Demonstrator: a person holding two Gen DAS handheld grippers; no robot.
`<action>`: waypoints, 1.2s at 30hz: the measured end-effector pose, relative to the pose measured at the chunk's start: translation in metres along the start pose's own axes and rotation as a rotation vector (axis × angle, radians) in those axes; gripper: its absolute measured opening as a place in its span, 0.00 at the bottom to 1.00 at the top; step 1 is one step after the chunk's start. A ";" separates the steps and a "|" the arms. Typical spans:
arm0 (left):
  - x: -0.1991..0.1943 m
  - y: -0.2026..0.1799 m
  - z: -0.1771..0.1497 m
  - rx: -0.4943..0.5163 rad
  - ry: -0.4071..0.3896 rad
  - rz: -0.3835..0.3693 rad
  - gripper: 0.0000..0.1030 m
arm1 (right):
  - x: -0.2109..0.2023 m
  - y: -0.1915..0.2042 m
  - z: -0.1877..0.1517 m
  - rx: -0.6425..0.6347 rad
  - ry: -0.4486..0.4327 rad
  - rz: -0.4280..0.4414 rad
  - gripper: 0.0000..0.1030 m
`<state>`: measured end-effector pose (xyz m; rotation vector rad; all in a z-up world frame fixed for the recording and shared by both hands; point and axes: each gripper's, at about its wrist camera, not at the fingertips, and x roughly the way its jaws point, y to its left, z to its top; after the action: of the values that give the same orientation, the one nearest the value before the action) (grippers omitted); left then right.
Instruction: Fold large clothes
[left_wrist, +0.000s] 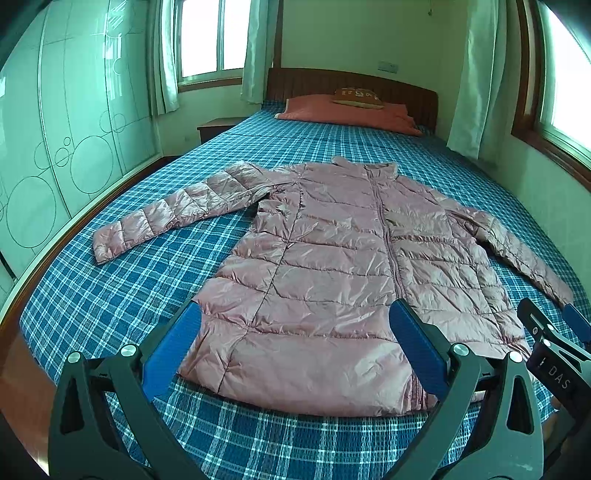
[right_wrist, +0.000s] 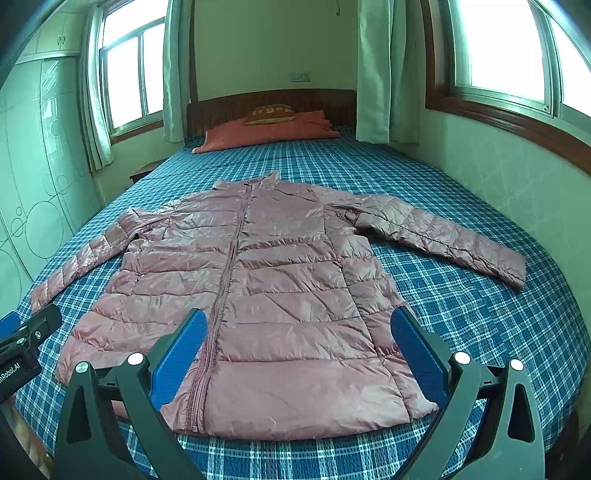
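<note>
On the body of the right hand-held gripper, which shows at the lower right edge of the left wrist view, the white letters "DAS" can be read; in the right wrist view the left hand-held gripper enters at the lower left edge with the partly cut-off print "nRobot.AI". The cushion at the upper centre carries a pattern too small to read. Each hand-held gripper hangs low over the foot of the bed, pointing toward the headboard, and each is released, its blue pads spread wide apart and touching nothing. The pink quilted jacket lies flat across the middle of the frame on the blue plaid cover, zipped, collar toward the upper centre, hem just beyond the pads, both sleeves spread out to the sides. In the left wrist view the cuff of the sleeve at the right edge is hidden behind the other tool. An orange folded blanket lies under the cushion. The holding hands are almost wholly out of frame.
</note>
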<state>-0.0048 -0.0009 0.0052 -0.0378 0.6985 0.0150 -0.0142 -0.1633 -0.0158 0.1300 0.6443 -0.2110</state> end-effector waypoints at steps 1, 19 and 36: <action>0.000 0.000 0.000 -0.001 0.001 -0.001 0.98 | 0.000 0.000 0.000 0.000 0.000 0.001 0.96; -0.011 0.003 -0.005 0.010 -0.011 0.013 0.98 | -0.004 0.001 -0.004 0.007 -0.001 0.025 0.96; -0.003 0.002 -0.009 0.014 0.001 0.006 0.98 | 0.001 -0.001 -0.007 0.005 0.011 0.021 0.96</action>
<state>-0.0127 0.0007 0.0004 -0.0224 0.6999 0.0162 -0.0183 -0.1628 -0.0221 0.1432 0.6527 -0.1917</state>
